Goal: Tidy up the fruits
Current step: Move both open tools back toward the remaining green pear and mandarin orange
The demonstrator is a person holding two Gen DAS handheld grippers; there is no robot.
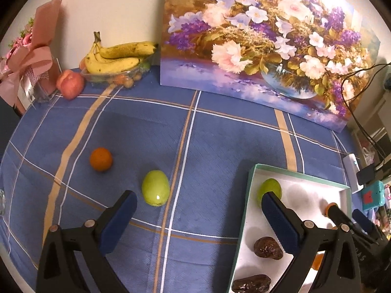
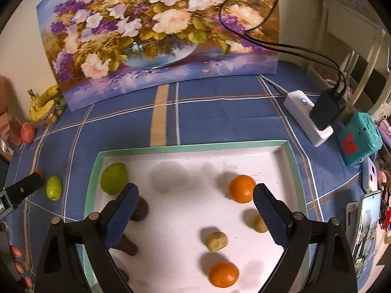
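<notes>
- Left wrist view: the left gripper [image 1: 198, 216] is spread wide and empty over the blue cloth. The loose green fruit [image 1: 155, 187] lies just ahead of its left finger, long axis pointing away, with the orange [image 1: 101, 159] farther left.
- Right wrist view: the right gripper [image 2: 194, 204] hangs wide open, holding nothing, above the tray [image 2: 195, 146]. The loose green fruit [image 2: 54, 188] sits outside the tray's left wall, so I judge the left gripper nearer to it.

Flower painting [image 1: 266, 46] leans on wall at back, standing on blue plaid cloth [image 1: 195, 146]. Pink bouquet [image 1: 29, 61] far left. Right edge: white power strip [image 2: 308, 117] w/ black charger [image 2: 327, 109] plugged in, cables [image 2: 268, 41] running up; teal box [image 2: 358, 138] just beside; phone [image 2: 364, 232] nearer.
</notes>
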